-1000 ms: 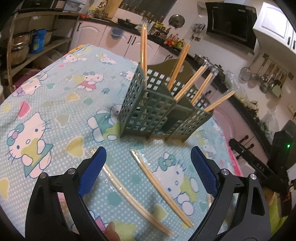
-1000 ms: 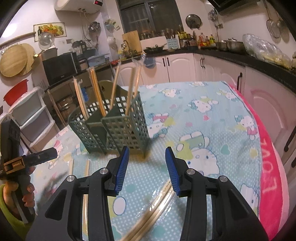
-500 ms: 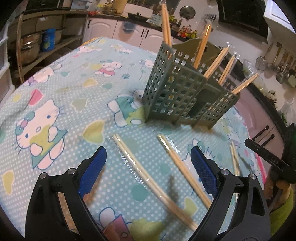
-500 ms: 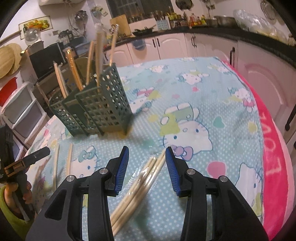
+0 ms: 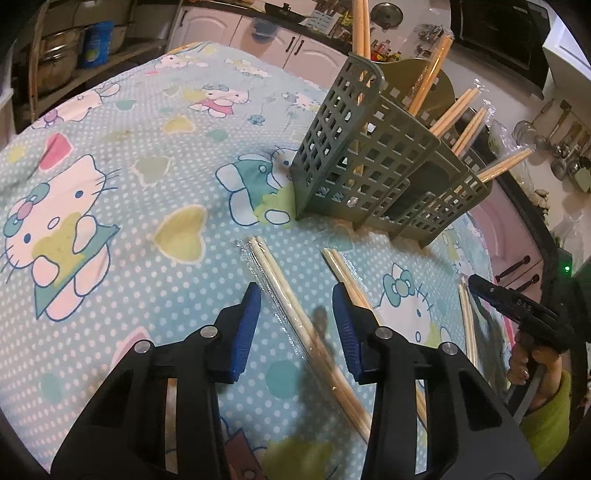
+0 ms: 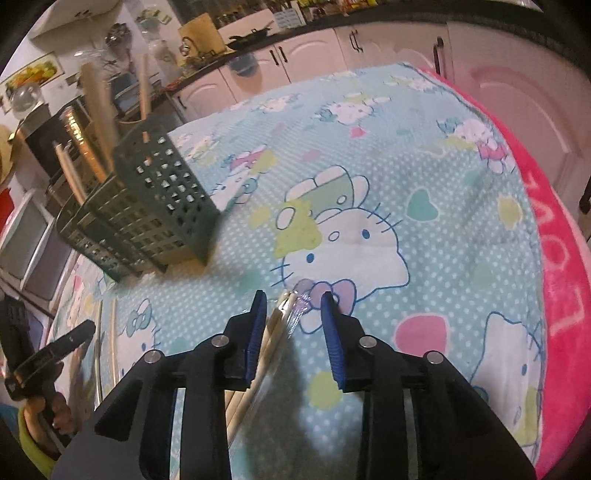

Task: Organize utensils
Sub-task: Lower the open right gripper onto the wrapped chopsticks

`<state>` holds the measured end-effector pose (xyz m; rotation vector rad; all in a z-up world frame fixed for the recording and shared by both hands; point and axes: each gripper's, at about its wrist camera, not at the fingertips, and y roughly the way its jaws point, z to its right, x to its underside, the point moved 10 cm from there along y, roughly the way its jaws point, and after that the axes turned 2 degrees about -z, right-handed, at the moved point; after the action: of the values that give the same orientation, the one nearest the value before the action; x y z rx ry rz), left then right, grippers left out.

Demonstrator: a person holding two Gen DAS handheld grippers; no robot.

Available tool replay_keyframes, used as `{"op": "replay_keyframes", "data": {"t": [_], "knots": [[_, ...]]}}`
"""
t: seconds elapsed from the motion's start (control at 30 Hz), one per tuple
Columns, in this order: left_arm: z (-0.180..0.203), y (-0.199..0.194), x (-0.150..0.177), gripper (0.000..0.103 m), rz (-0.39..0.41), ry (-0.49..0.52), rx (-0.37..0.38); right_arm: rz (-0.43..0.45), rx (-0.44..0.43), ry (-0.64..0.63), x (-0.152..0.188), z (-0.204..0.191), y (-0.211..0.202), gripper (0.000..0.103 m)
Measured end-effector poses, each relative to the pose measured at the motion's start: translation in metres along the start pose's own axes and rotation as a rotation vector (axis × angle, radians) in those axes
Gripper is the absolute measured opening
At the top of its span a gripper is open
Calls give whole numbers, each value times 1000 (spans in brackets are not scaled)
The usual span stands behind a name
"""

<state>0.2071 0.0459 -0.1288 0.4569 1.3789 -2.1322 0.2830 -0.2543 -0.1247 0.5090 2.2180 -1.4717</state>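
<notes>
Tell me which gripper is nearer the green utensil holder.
Left, by a little. The left gripper is in front of the utensil holder; the right gripper sits off to its side, farther out.

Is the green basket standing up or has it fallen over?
Standing up. The basket sits flat on the cloth, and the chopsticks in it poke out of its open top.

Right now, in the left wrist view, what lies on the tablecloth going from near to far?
Left gripper with its jaws around a wrapped chopstick pair → green slotted utensil holder with chopsticks standing in it → kitchen cabinets.
</notes>
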Motion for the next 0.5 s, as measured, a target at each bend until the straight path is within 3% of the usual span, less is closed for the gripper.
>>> {"op": "replay_keyframes", "data": {"t": [0.13, 0.3, 0.5], "knots": [[0, 6, -4, 32, -3, -7, -4, -10, -26, 34, -3, 4, 8, 22], [0, 13, -10, 32, -9, -14, -15, -11, -67, 59, -7, 3, 11, 9], [2, 21, -19, 32, -13, -6, -34, 13, -89, 74, -11, 4, 2, 4]]}}
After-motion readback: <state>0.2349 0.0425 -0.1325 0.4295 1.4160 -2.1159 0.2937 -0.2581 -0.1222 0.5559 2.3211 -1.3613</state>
